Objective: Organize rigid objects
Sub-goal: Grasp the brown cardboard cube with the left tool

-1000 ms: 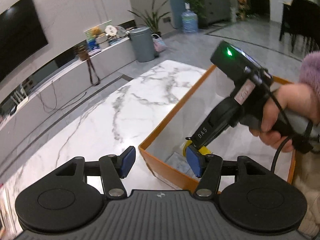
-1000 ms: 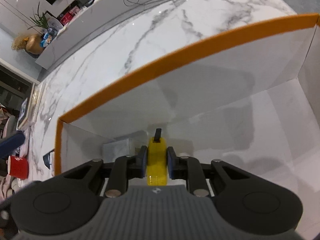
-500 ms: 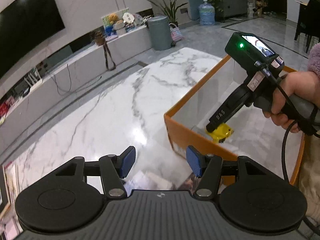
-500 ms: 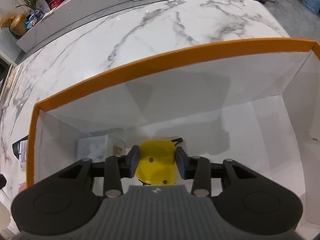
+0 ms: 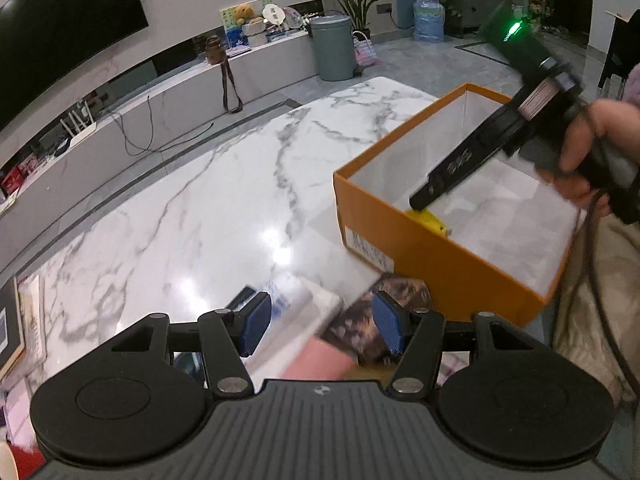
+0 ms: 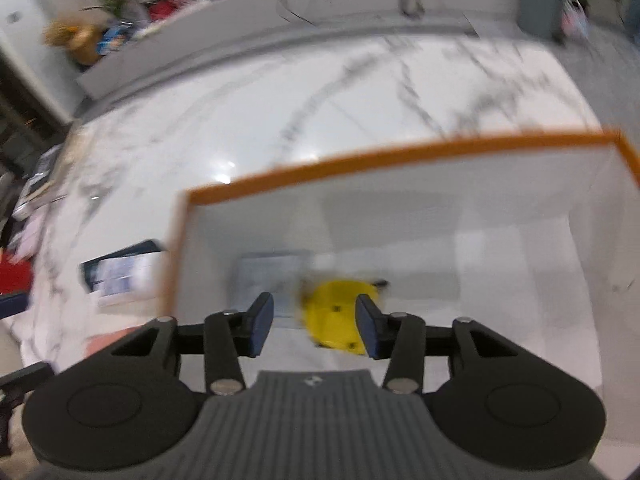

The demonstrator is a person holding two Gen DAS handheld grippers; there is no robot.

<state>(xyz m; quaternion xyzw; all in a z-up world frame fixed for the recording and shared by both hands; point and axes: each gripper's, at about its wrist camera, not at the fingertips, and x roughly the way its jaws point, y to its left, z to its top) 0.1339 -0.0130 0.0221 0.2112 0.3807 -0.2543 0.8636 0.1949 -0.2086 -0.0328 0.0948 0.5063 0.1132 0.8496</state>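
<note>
Step in hand: you are letting go of the yellow object [image 6: 338,314] inside the orange box [image 6: 400,152]; judged from the box, this is a drop-off, with more items waiting outside it.
Right gripper [image 6: 316,326]: its jaws are opening, and the yellow object lies between them at lower centre of the right wrist view with a gap on the left side; the right pad looks very near it, and blur hides whether it touches.
Yellow object: it rests on the white box floor, just beside a pale flat item [image 6: 268,276] toward the box's left wall.
Release well: let the jaws spread clear of both flanks, then lift straight out so a pad does not drag the piece along.
Left gripper [image 5: 322,328]: its jaws stand wide and hold nothing; it hangs at lower centre of the left wrist view over blurred flat items [image 5: 304,312] on the marble table [image 5: 192,208], just outside the box's near wall.
Next pick: you cannot tell from the blur which item is which, so steady the hand first.
Risk: the box's near corner sits close to the left gripper's right pad; approach from the table side.
</note>
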